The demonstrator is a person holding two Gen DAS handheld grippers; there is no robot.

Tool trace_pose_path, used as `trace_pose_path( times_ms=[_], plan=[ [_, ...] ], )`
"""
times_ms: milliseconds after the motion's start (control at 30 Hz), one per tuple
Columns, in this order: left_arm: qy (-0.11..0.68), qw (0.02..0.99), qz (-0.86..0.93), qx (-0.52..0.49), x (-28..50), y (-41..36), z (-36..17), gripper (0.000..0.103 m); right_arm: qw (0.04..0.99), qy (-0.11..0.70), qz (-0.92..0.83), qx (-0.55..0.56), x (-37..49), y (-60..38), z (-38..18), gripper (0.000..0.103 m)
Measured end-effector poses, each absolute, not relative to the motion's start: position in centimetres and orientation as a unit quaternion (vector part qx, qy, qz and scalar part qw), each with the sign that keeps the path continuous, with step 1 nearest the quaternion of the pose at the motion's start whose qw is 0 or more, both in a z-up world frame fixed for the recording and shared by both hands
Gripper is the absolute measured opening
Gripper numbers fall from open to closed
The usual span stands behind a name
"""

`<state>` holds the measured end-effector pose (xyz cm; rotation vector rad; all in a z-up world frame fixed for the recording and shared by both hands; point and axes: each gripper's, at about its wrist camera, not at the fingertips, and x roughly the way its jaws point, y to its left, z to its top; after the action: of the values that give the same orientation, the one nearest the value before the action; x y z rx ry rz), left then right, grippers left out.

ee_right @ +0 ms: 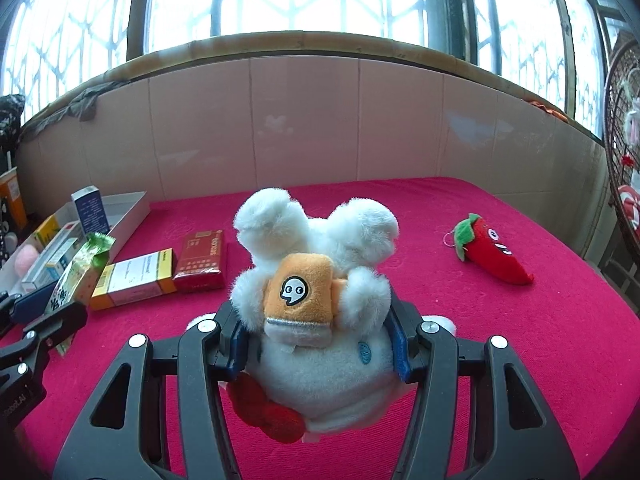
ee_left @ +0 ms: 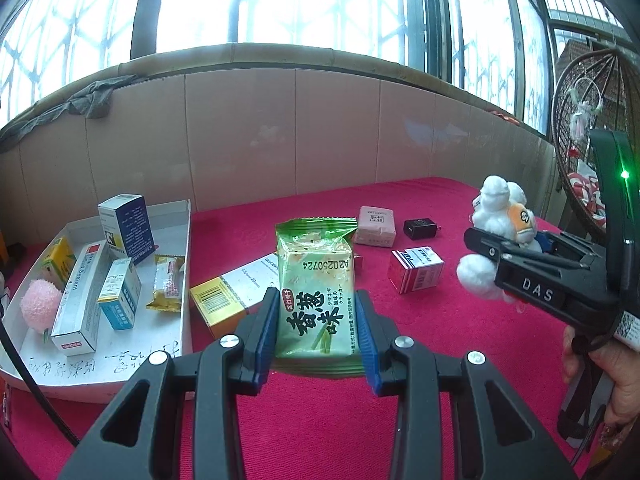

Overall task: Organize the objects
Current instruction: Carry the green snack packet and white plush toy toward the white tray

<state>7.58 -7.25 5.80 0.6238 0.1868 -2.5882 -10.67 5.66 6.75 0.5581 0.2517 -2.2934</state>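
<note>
My left gripper (ee_left: 316, 320) is shut on a green cracker packet (ee_left: 315, 288) and holds it upright above the red cloth; the packet also shows in the right wrist view (ee_right: 82, 268). My right gripper (ee_right: 316, 344) is shut on a white plush toy (ee_right: 320, 320) with an orange backpack, held upside down above the cloth. The right gripper and the toy (ee_left: 506, 220) show at the right of the left wrist view. A white cardboard tray (ee_left: 182, 320) at the left holds several medicine boxes, a yellow snack bar and a pink pompom (ee_left: 38, 306).
On the red cloth lie a yellow-white box (ee_left: 228, 296), a pink box (ee_left: 376, 226), a black charger (ee_left: 420, 228), a red-white box (ee_left: 416, 268), a dark red box (ee_right: 202, 258) and a red chili plush (ee_right: 494, 250). A tiled wall stands behind. A wicker chair (ee_left: 588, 120) is at right.
</note>
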Motion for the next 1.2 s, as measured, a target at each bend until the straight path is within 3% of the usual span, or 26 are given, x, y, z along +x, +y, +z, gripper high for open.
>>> trace_pose_path(
  times_ms=[1200],
  plan=[
    [0.119,0.288,-0.935,0.168,14.0,-11.2,8.2,0.036,0.443,0.151,-0.859,0.209,-3.9,0.4,8.0,0.055]
  ],
)
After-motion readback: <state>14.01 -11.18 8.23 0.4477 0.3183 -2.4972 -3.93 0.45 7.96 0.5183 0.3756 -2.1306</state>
